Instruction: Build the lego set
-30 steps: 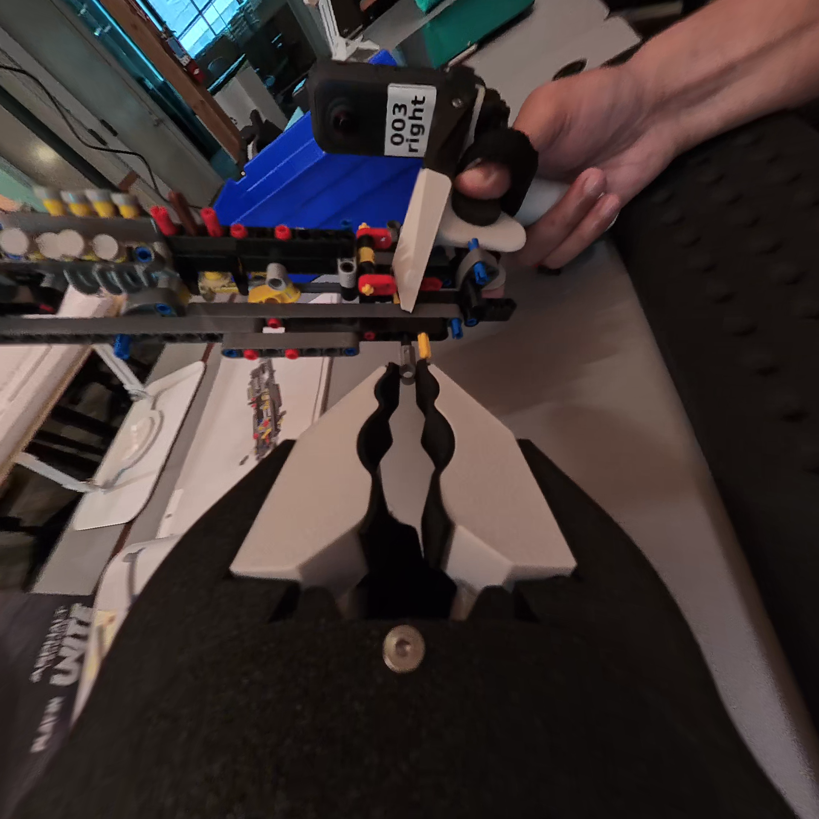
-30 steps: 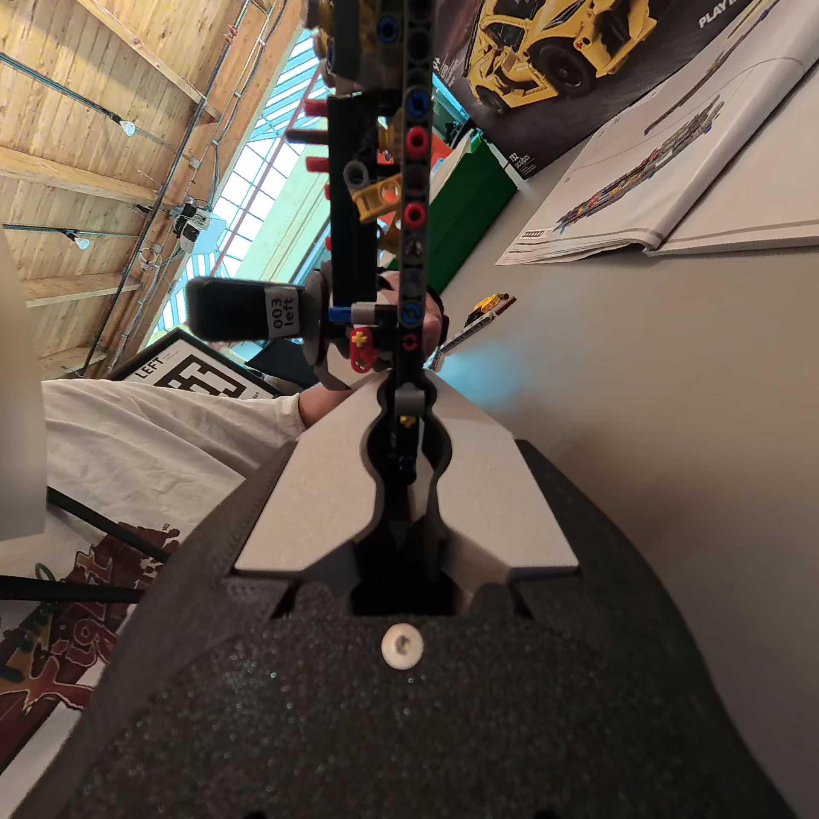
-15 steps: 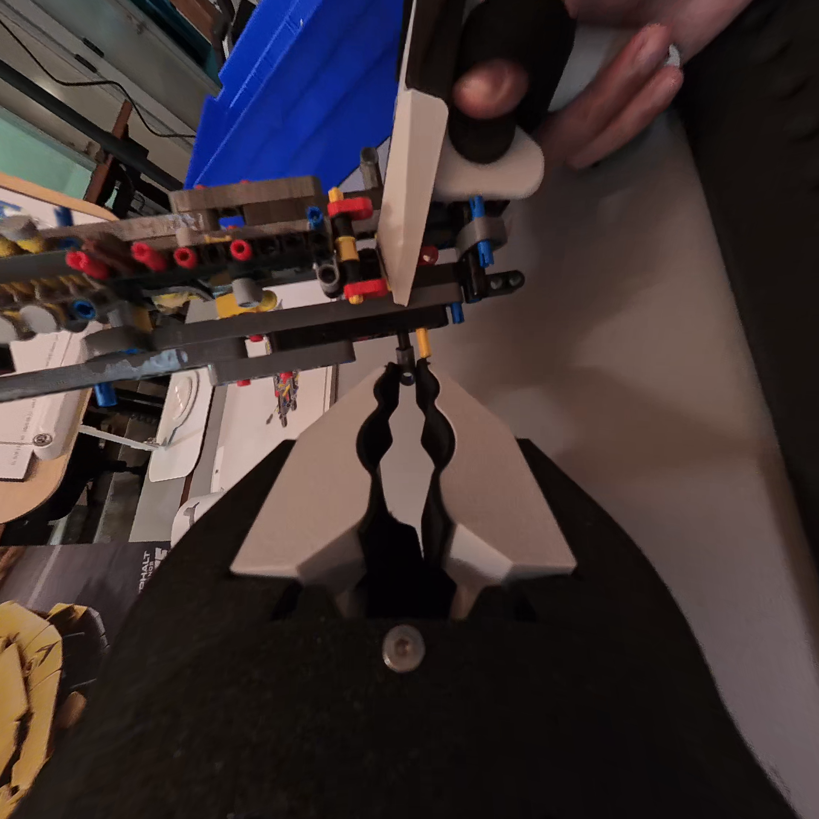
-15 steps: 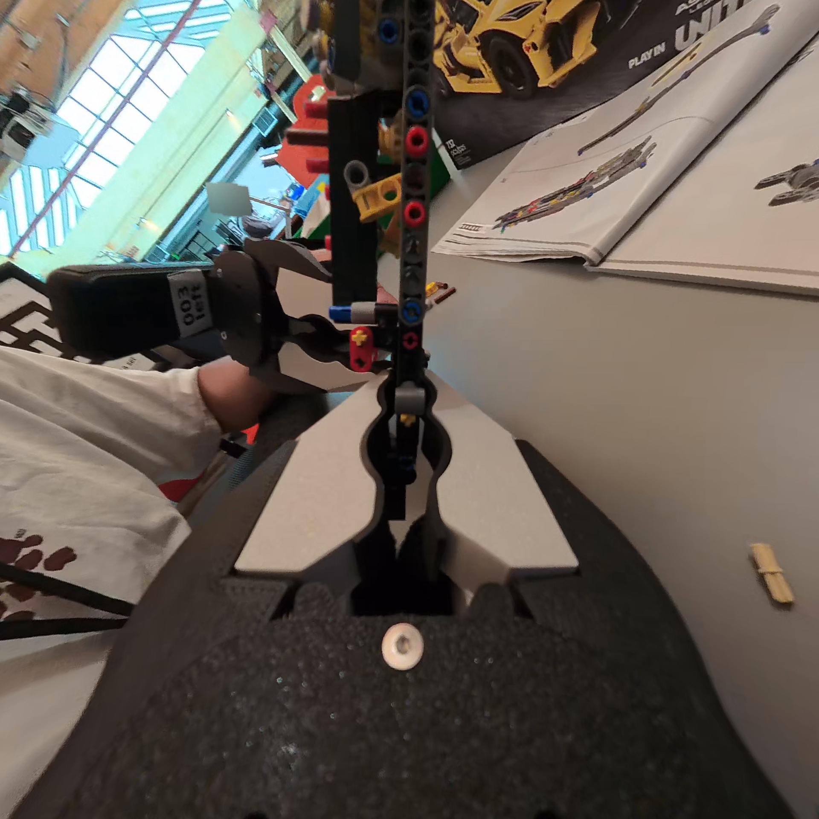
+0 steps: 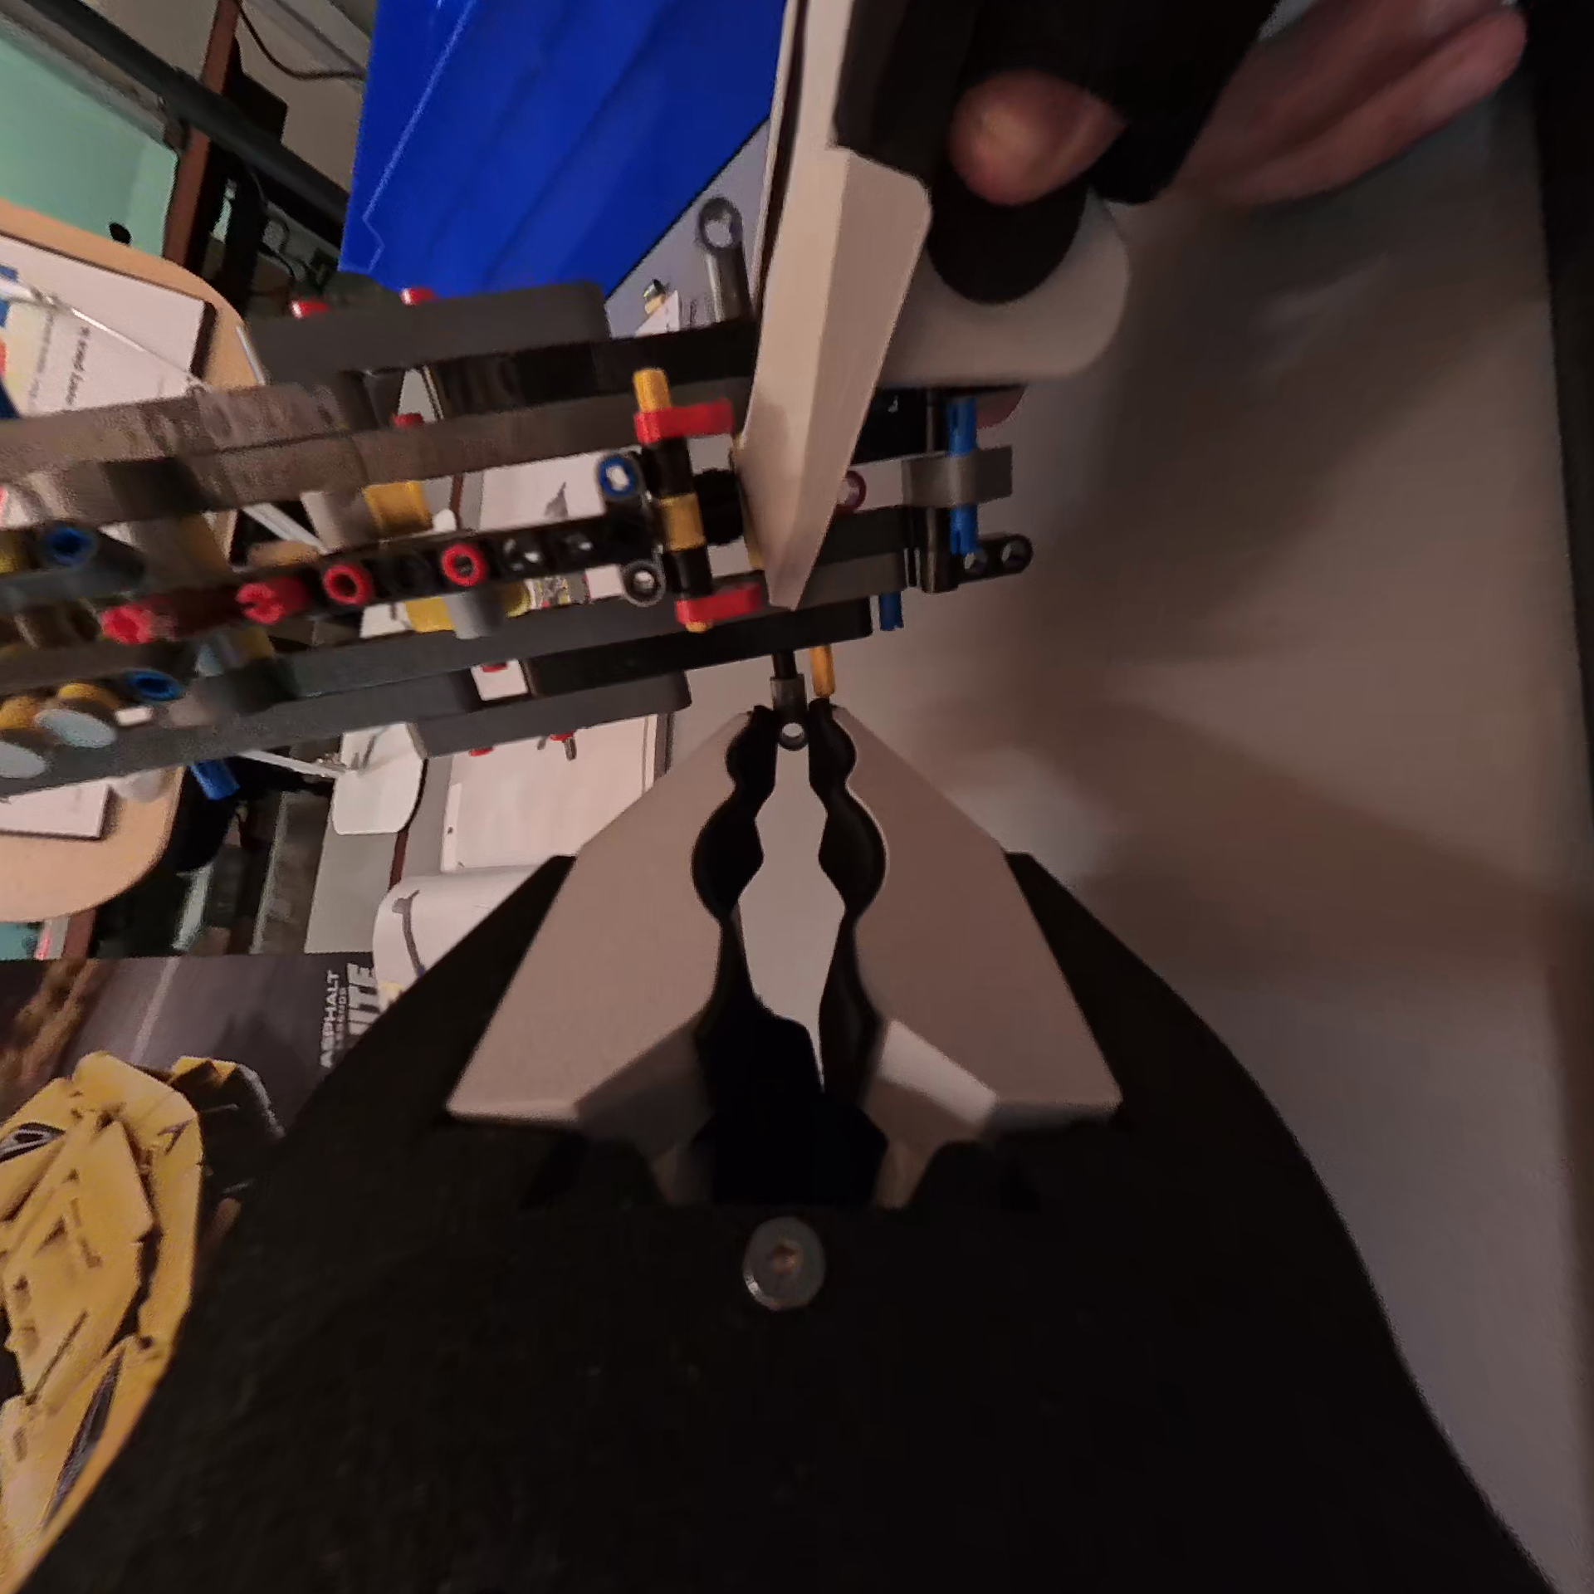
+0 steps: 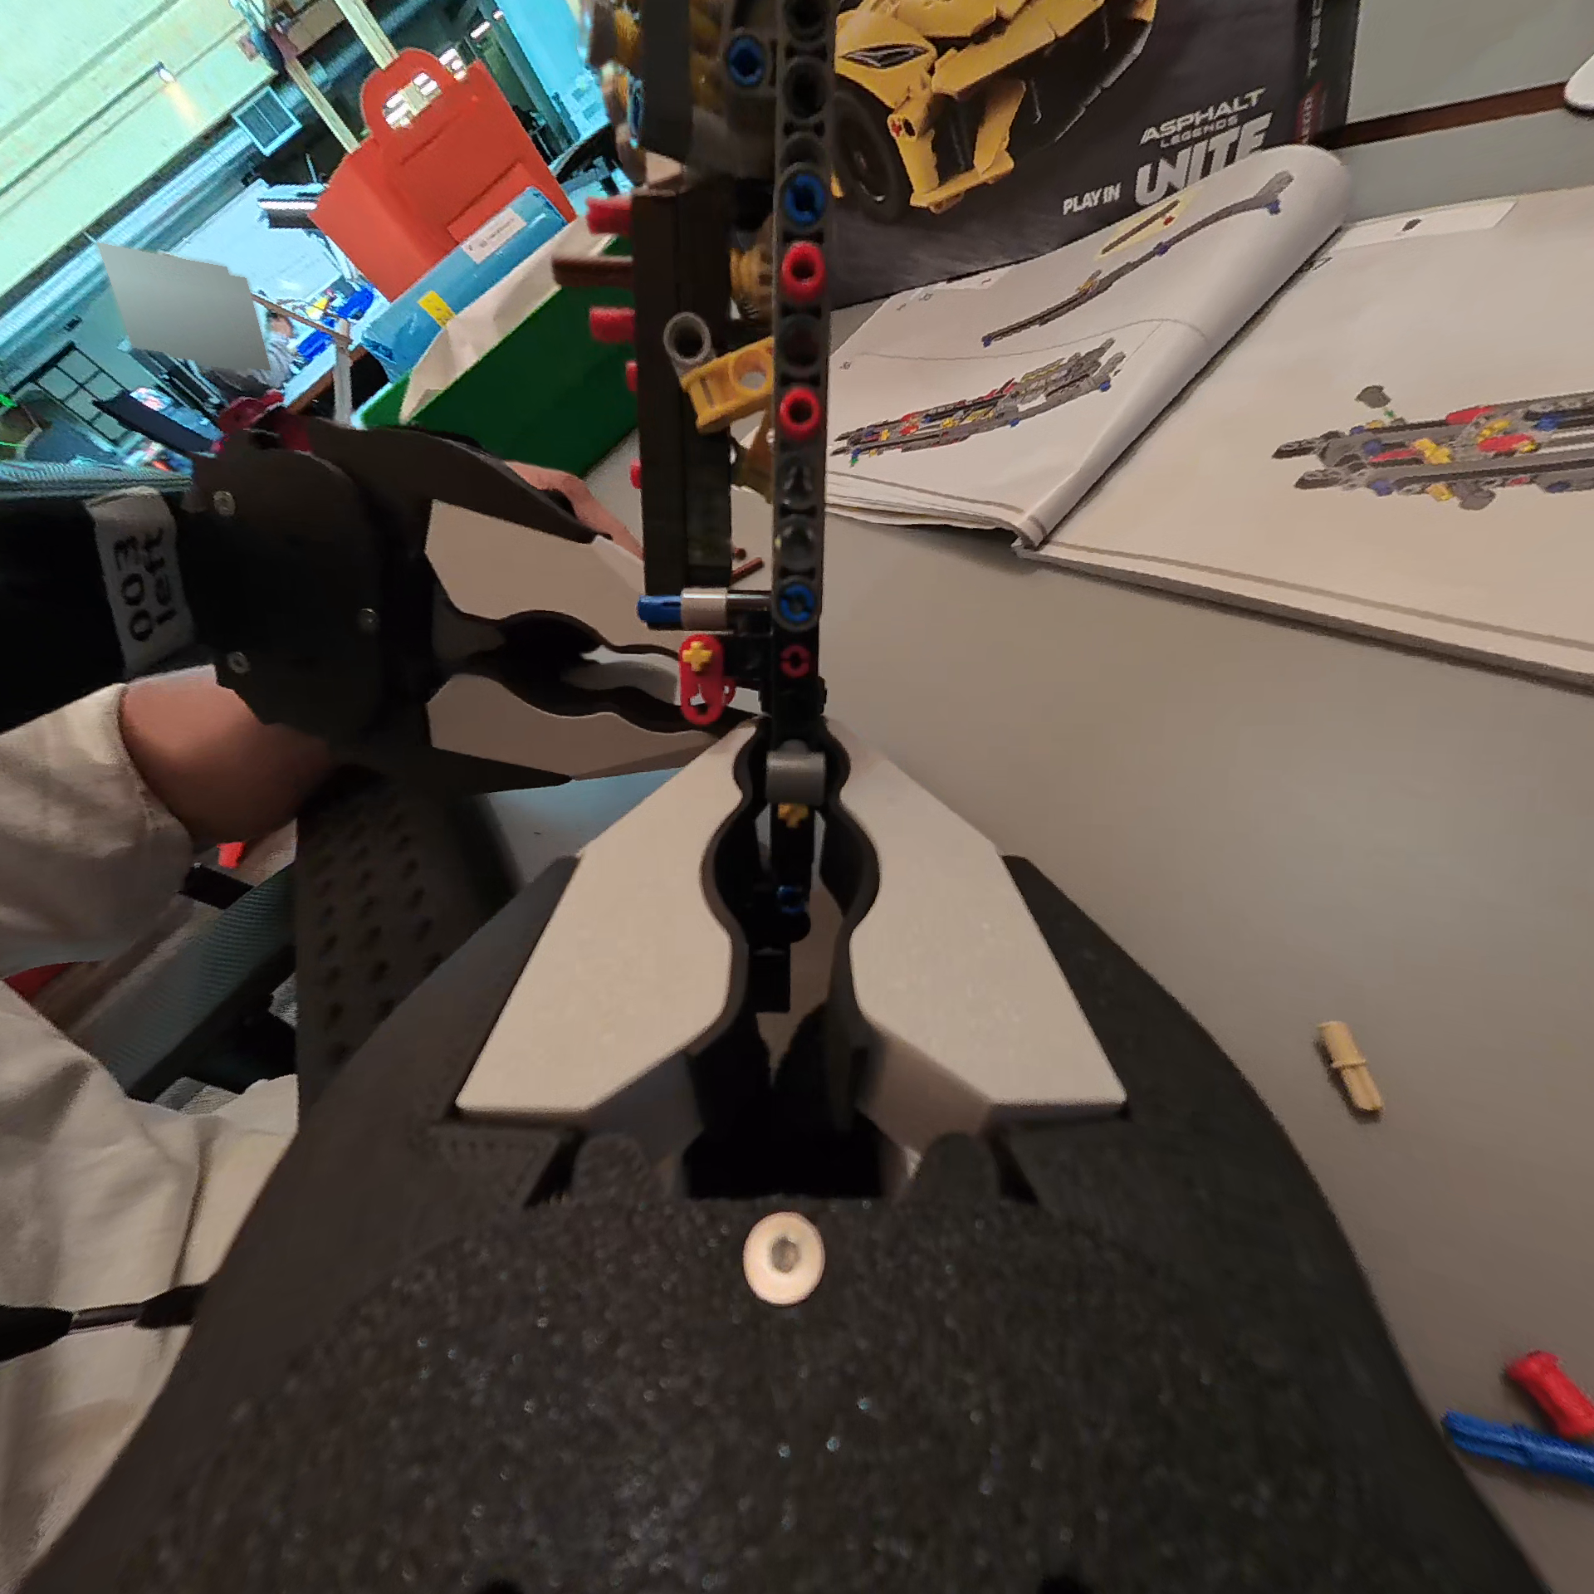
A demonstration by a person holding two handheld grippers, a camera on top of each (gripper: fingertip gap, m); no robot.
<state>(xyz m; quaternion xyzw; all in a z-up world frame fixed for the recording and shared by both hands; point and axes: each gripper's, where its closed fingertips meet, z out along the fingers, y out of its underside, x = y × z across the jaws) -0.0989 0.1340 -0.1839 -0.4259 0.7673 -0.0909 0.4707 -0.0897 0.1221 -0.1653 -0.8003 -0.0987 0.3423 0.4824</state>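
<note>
A long dark Lego Technic frame with red, blue and yellow pins stands up from my right gripper, which is shut on its lower end. In the left wrist view the frame runs across, with the right gripper's white finger and a person's hand clamped on it. My left gripper is shut on a small grey pin that touches the frame's underside beside a yellow pin. From the right wrist view the left gripper comes in from the left, by a red connector.
An open instruction booklet and the set's box with a yellow car lie on the grey table. Loose tan, red and blue pins lie at the right. A blue bin stands behind the frame. Only a small space, under 4 cm, lies between the two pairs of fingers.
Both grippers have tilted together with the frame, lower and closer to the table. The left gripper still pinches the pin against the frame's underside; the right still grips the frame.
</note>
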